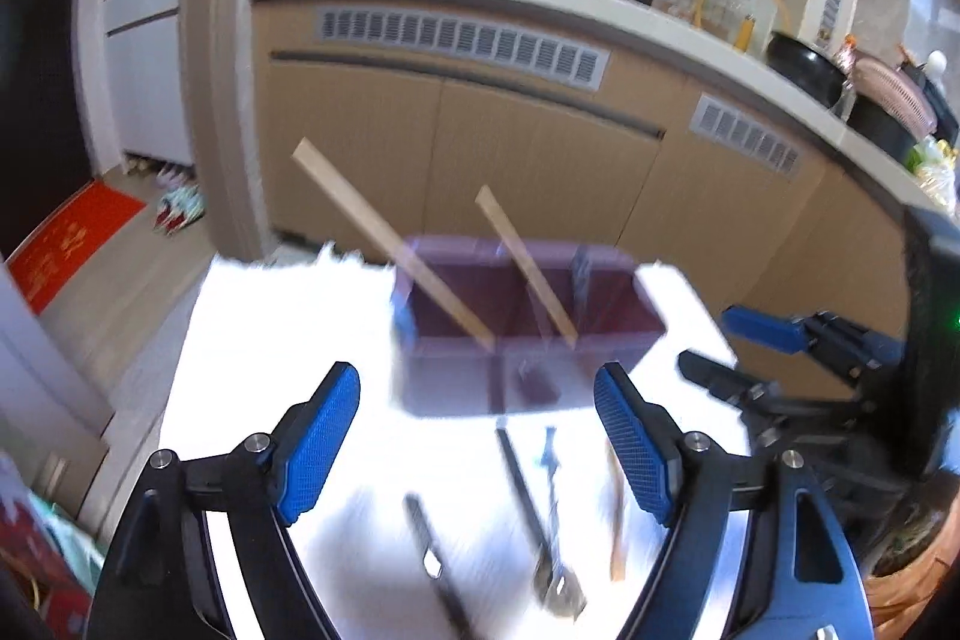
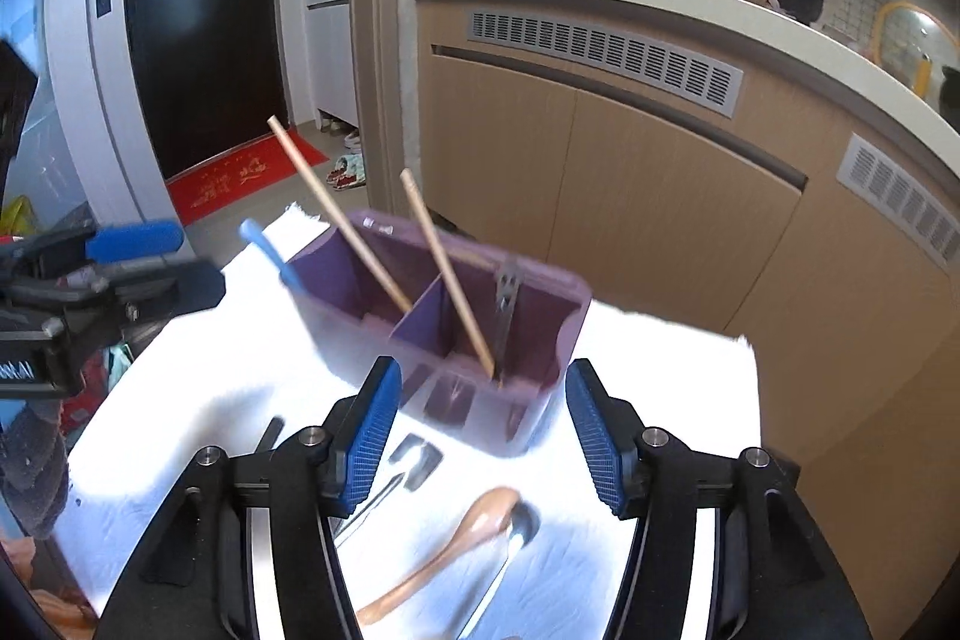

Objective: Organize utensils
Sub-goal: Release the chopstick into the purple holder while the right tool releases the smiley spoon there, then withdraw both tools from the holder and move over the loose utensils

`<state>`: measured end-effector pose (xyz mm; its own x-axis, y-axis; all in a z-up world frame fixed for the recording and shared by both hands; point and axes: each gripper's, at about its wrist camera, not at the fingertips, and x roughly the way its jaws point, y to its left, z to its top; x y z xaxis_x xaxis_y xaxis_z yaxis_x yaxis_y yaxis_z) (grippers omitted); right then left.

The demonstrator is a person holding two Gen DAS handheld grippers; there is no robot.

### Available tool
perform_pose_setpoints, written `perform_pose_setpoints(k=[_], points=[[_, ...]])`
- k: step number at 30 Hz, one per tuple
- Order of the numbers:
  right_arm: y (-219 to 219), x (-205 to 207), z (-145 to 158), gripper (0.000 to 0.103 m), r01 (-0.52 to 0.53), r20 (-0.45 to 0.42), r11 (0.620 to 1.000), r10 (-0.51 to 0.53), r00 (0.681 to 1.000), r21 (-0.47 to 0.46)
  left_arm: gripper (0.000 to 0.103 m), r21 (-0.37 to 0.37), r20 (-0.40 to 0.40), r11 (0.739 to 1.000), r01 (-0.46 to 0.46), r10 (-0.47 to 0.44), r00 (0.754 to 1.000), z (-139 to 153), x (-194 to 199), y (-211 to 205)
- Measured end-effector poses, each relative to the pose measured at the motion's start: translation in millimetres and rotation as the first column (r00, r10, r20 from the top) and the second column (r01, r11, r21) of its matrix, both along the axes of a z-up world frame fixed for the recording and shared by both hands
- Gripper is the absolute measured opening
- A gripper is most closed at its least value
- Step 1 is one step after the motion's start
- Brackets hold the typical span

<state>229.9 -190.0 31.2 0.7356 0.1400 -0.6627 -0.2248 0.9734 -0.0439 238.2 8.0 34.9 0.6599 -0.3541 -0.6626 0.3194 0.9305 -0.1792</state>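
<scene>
Both claws hang empty over the white-covered desk (image 2: 660, 370) right now; the left claw (image 1: 477, 436) is spread wide with nothing between its blue pads, and the right claw (image 2: 480, 424) is spread just the same; between them and the kitchen cabinets stands the purple plastic divided utensil holder (image 2: 540, 400), two pale wooden chopsticks (image 2: 447, 274) leaning out of its compartments, a metal utensil upright in the right-hand one and something blue poking over its far left edge; so the sorting looks partly done, and I'd say this is the reach for the next piece; still lying loose on the desk near the claws are a light wooden spoon (image 2: 456, 544), a metal spoon (image 2: 510, 544) just beside it, and dark-handled cutlery (image 1: 528, 508), blurred so I can't sort forks from spoons; the next move calls for dropping one claw over a single handle, nipping it cleanly off that glaring cloth without dragging its neighbour, then tipping it upright into a compartment.
</scene>
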Motion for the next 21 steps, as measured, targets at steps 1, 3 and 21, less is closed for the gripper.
perform_pose_setpoints(k=[1,3,21], points=[[1.7,-8.8,-3.8,0.058,0.007,0.001,1.0,-0.007,1.0,0.006,0.077,0.012,-0.013,1.0,-0.007,0.007,1.0,-8.1,-7.3,2.5],[7.1,-25.0,-10.6,0.059,0.012,0.001,1.0,-0.012,1.0,0.015,0.077,0.036,-0.048,0.999,-0.025,0.027,0.999,-26.5,-19.5,7.5],[34.3,-80.0,-89.3,0.06,0.048,-0.158,0.998,-0.04,0.987,0.043,0.077,0.098,-0.223,0.993,-0.061,0.082,0.971,-102.4,-94.6,13.9]])
